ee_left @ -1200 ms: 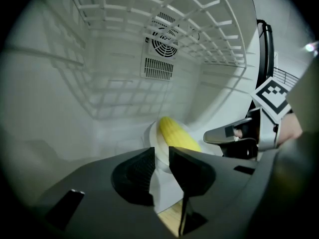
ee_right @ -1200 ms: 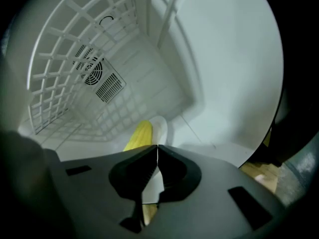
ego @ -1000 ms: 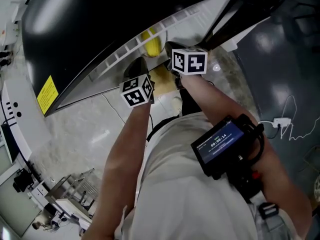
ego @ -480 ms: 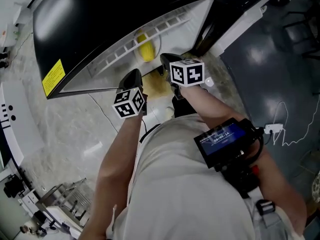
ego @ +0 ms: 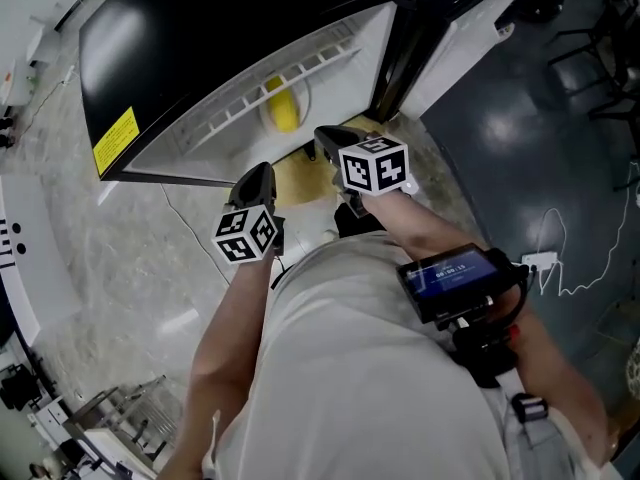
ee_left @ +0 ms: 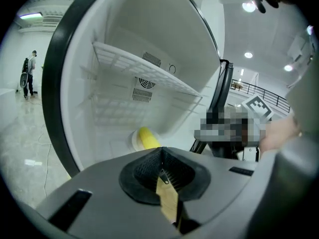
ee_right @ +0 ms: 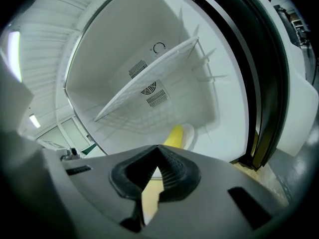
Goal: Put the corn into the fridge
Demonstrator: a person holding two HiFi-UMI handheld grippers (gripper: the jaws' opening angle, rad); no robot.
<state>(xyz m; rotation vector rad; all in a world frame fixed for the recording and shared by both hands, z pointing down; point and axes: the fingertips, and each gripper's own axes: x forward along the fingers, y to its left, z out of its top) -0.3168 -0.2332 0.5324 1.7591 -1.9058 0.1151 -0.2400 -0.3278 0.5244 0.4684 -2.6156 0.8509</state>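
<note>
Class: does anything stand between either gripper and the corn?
Nothing visible does. The corn lies on a plate on the fridge floor, below the shelf; the left gripper and right gripper, both shut, face it through the open front.

Your fridge [ee_left: 149,39] is lined with white plastic, smooth and glossy; its shelf [ee_left: 144,72] looks like white-coated wire; the outer panel [ego: 200,38], at eleven o'clock in the head view, is black and mirror-glossy, with a matt yellow sticker [ego: 117,140]; the corn [ee_left: 148,137] is yellow with a soft sheen; your left gripper [ee_left: 160,151] and right gripper [ee_right: 158,147] have matt grey plastic shells; their pads [ee_right: 172,176] are black, ribbed and rubbery; the pale floor [ego: 120,258] at eight o'clock is veined, polished stone; the dark floor [ego: 520,158] at three o'clock is smooth and shiny; your shirt [ego: 380,388] is light matt cloth.
</note>
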